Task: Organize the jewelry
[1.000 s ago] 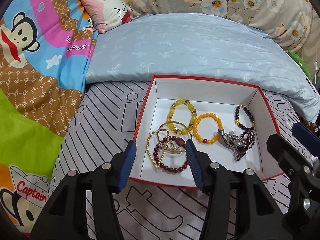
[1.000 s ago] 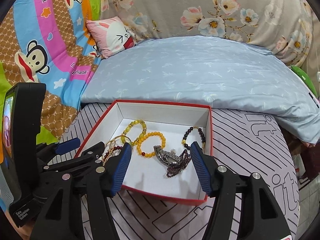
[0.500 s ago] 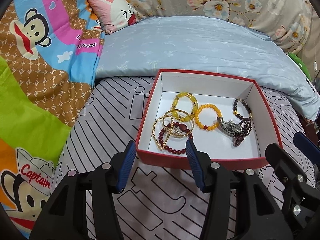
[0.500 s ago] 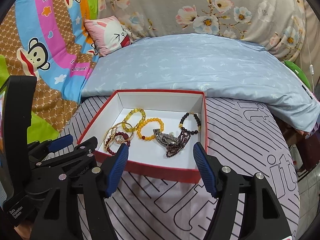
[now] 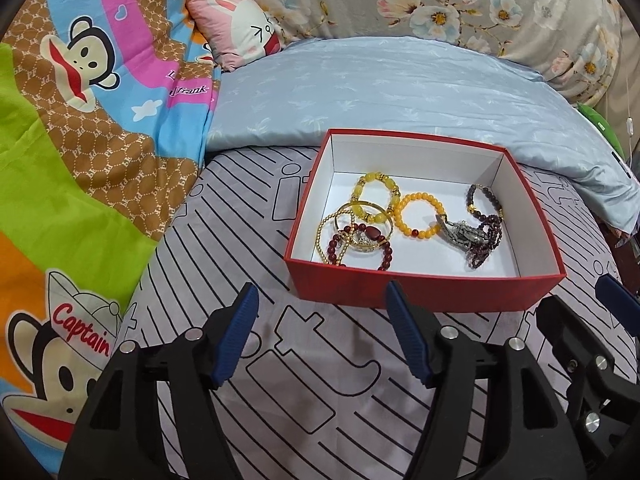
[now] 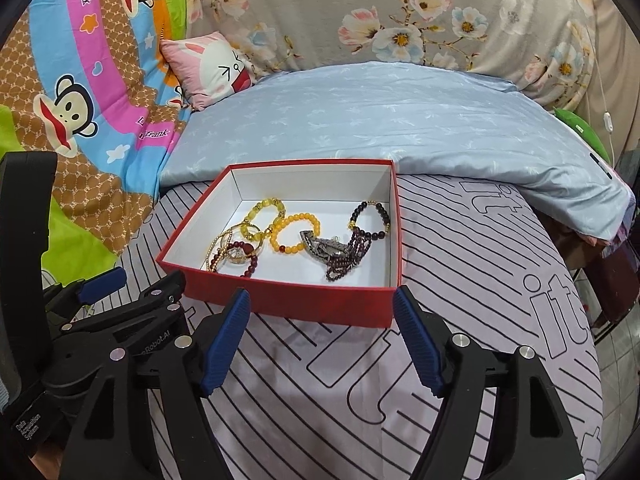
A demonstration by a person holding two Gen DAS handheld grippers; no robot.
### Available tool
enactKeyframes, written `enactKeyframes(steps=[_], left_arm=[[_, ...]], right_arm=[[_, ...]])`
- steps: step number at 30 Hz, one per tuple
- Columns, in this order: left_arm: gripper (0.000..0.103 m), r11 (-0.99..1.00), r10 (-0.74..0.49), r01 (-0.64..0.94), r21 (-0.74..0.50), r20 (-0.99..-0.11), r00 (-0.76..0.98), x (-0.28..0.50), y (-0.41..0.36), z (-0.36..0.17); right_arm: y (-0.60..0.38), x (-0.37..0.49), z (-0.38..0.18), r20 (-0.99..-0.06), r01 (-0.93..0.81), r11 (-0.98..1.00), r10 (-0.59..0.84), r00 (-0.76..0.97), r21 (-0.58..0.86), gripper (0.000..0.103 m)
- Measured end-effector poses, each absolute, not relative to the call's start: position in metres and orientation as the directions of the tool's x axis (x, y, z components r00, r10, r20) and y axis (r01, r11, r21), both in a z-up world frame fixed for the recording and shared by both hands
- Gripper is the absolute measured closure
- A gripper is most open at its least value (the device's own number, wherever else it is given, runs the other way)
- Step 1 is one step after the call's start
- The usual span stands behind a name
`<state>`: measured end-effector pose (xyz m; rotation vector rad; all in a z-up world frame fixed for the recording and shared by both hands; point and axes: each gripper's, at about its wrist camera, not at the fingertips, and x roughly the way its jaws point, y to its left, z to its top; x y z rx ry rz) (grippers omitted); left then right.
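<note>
A red box point(image 5: 424, 292) with a white inside sits on the striped bed sheet; it also shows in the right wrist view point(image 6: 288, 300). In it lie a yellow bead bracelet point(image 5: 374, 196), an orange bead bracelet point(image 5: 420, 216), gold bangles with a dark red bead bracelet point(image 5: 356, 240), a silver piece point(image 5: 460, 234) and dark purple beads point(image 5: 486, 224). My left gripper point(image 5: 322, 332) is open and empty, just in front of the box. My right gripper point(image 6: 322, 340) is open and empty, in front of the box's near wall.
A light blue quilt point(image 5: 380, 88) lies behind the box. A colourful cartoon monkey blanket point(image 5: 80, 140) covers the left. A pink rabbit pillow point(image 5: 236, 28) and a floral cushion point(image 5: 460, 0) are at the back. The bed edge drops off at the right point(image 6: 600, 280).
Both grippers have pulled back from over the box toward me; the box now lies farther ahead. Both stay open and empty. The jewelry has not moved.
</note>
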<state>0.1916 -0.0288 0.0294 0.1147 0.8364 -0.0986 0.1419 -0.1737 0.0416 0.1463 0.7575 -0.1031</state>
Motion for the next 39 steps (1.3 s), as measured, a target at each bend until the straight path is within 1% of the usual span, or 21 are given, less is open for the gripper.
enactKeyframes(steps=[3, 8, 12, 14, 19, 39], left_arm=[[0.034, 0.99, -0.039, 0.124, 0.06, -0.743, 0.668, 0.185, -0.027, 0.029], [0.032, 0.991, -0.031, 0.115, 0.063, -0.739, 0.673, 0.174, -0.025, 0.027], [0.026, 0.992, -0.011, 0.098, 0.075, -0.737, 0.676, 0.168, -0.023, 0.024], [0.025, 0.992, -0.006, 0.096, 0.08, -0.736, 0.677, 0.166, -0.023, 0.023], [0.018, 0.994, -0.008, 0.087, 0.07, -0.734, 0.679, 0.161, -0.021, 0.02], [0.016, 0.993, 0.0, 0.087, 0.077, -0.748, 0.663, 0.156, -0.025, 0.002]], right_arm=[[-0.174, 0.134, 0.041, -0.688, 0.156, 0.983, -0.05, 0.724, 0.092, 0.028], [-0.174, 0.124, 0.04, -0.688, 0.166, 0.982, -0.061, 0.723, 0.088, 0.025], [-0.173, 0.118, 0.036, -0.694, 0.174, 0.981, -0.066, 0.717, 0.086, 0.024], [-0.174, 0.116, 0.034, -0.697, 0.178, 0.98, -0.069, 0.714, 0.086, 0.023], [-0.176, 0.111, 0.029, -0.706, 0.193, 0.978, -0.079, 0.704, 0.083, 0.023], [-0.18, 0.105, 0.01, -0.732, 0.234, 0.97, -0.112, 0.672, 0.067, 0.022]])
